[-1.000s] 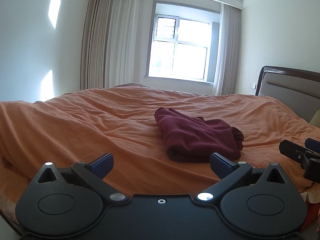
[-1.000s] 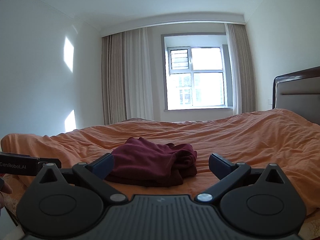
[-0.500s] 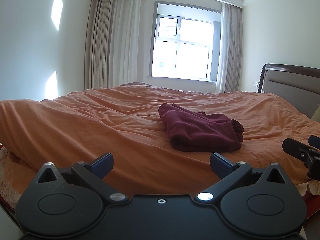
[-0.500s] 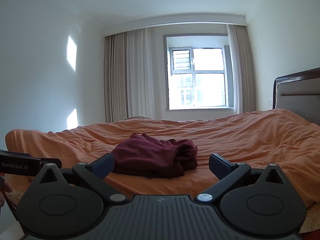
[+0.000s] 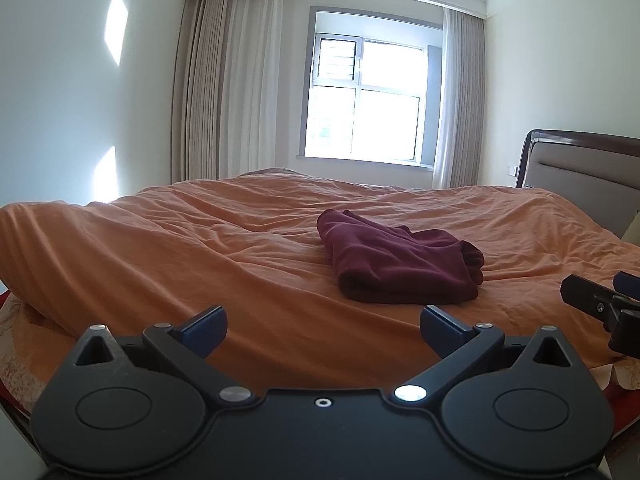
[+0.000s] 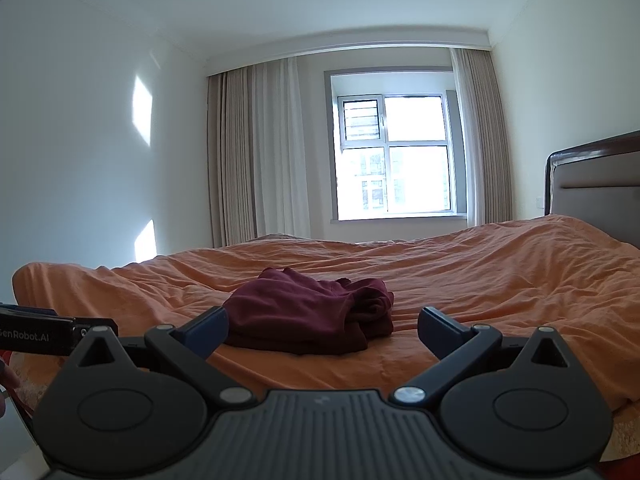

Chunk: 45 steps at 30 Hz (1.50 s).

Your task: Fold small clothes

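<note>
Because both tools hang short of the near edge of the bed (image 5: pixel 224 264), neither touches cloth. On the left, the left gripper (image 5: pixel 322 330) holds its fingers spread wide and empty, with smooth orange duvet ahead of it and plenty of room to reach in. Farther right, the maroon garment (image 5: pixel 400 264) lies bunched in rough layers mid-bed, well clear of every edge, probably so either side can be caught. The right gripper (image 6: pixel 322 330) is likewise wide and empty, facing the garment's near edge; the headboard (image 6: pixel 592 176) stands far right.

L tongs (image 5: pixel 322 330) spread wide, empty; folded maroon garment (image 5: pixel 402 266) on orange duvet (image 5: pixel 200 248), apart from tongs.
</note>
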Each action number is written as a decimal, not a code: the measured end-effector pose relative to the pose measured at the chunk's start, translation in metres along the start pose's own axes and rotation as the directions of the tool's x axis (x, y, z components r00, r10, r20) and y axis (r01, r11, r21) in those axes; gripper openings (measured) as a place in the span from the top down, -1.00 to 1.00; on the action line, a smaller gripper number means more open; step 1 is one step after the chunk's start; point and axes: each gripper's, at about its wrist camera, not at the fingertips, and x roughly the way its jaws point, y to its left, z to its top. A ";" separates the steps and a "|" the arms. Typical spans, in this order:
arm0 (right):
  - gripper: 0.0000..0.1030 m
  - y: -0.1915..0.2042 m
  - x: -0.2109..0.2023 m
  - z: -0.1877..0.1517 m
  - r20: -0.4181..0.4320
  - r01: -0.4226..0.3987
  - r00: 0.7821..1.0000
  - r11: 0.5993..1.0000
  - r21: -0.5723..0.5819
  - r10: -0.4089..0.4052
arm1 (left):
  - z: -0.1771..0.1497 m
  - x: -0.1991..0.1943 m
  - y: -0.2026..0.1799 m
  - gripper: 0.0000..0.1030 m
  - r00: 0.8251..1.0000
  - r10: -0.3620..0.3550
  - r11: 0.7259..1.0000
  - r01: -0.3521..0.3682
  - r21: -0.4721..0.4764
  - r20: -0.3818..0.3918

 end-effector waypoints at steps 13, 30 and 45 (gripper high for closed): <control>-1.00 0.001 0.001 -0.002 -0.006 0.001 1.000 1.000 0.006 -0.001 | -0.001 -0.001 0.000 -0.99 1.000 -0.002 1.000 0.002 0.003 -0.001; -1.00 0.005 0.000 -0.002 -0.006 -0.007 1.000 1.000 0.003 0.007 | -0.001 -0.001 -0.001 -0.99 1.000 -0.001 1.000 0.001 0.002 0.000; -1.00 0.005 -0.001 -0.001 -0.008 -0.012 1.000 1.000 0.001 0.012 | -0.001 -0.001 0.000 -0.99 1.000 -0.002 1.000 0.002 0.002 0.000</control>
